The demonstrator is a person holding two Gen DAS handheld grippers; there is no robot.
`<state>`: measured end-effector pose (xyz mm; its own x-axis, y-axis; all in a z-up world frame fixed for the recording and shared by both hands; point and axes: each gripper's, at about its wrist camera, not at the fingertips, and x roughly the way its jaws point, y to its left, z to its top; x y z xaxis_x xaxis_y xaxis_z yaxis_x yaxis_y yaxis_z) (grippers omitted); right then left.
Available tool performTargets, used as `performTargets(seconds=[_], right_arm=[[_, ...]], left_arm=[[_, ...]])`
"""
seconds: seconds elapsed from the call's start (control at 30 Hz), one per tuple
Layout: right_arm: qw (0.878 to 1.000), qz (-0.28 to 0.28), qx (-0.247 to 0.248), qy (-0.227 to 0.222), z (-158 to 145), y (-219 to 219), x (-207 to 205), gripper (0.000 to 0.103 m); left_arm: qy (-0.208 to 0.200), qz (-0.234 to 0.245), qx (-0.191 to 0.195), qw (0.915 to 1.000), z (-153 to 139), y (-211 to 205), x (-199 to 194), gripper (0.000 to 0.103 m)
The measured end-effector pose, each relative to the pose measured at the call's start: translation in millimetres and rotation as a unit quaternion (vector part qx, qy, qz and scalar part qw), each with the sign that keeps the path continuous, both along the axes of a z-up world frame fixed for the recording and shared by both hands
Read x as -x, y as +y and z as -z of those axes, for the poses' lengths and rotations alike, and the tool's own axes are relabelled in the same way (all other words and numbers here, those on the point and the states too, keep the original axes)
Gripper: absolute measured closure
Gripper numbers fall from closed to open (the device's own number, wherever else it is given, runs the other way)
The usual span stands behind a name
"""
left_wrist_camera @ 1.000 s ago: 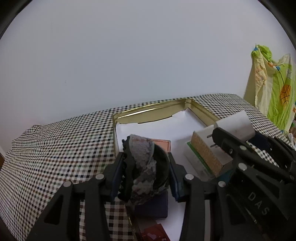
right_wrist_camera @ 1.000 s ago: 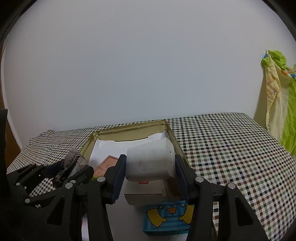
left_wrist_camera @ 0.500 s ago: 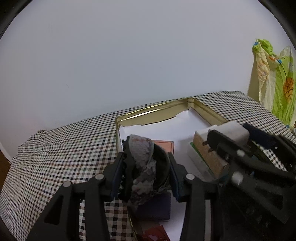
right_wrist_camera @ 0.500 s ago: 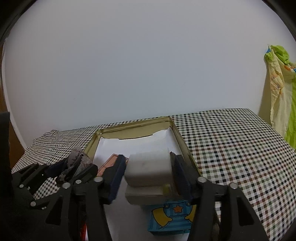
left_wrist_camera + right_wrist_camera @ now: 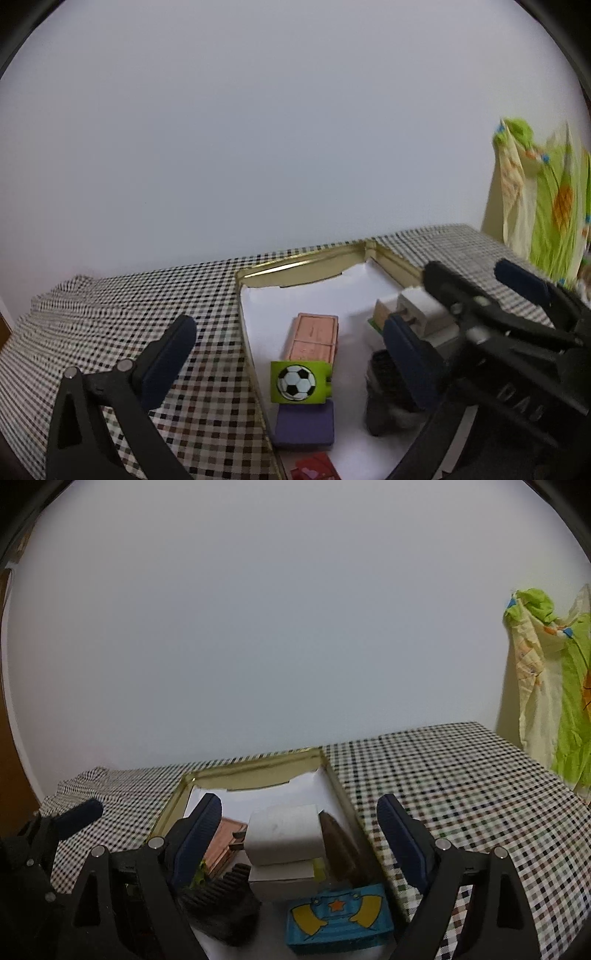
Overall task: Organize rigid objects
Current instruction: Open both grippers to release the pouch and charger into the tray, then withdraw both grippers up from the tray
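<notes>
Sitting inside the gold tin tray [image 5: 306, 264] with white paper on its floor are most of the hard things now. The left gripper [image 5: 291, 363] has its jaws opening wide, and nothing is between them. Under it sit the green soccer ball block [image 5: 298, 382], the purple block [image 5: 306, 422] and the pink wooden box [image 5: 314, 338], all close together. The dark bumpy thing [image 5: 221, 904] rests in the tray, low down beside the right gripper's left finger. The right gripper [image 5: 299, 834] has its jaws opening too. The white block [image 5: 283, 833] is between them, but the pads do not press on it. It sits on top of a white box [image 5: 280, 880], with the blue star box [image 5: 338, 917] in front. It looks like both last things are just put down. The checked tablecloth [image 5: 443, 782] around the tray shows no more things, so the job looks almost done. What is left, I think, is to pull both grippers away without bumping the pile
</notes>
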<state>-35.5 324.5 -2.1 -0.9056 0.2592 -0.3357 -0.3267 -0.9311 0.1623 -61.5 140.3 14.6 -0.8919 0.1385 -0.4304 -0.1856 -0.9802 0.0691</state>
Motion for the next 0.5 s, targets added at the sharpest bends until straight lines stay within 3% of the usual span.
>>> performTargets(seconds=[0.13, 0.33, 0.5], right_arm=[[0.999, 0.020, -0.003, 0.032, -3, 4, -11, 0.015], [0.993, 0.059, -0.026, 0.095, -8, 4, -28, 0.015], [0.991, 0.080, -0.042, 0.097, -8, 0, -26, 0.015]], left_arm=[[0.023, -0.007, -0.016, 0.9996, -2, -8, -6, 0.001], [0.061, -0.023, -0.004, 0.9979, -1, -15, -15, 0.000], [0.081, -0.035, 0.002, 0.9961, 0, -22, -22, 0.001]])
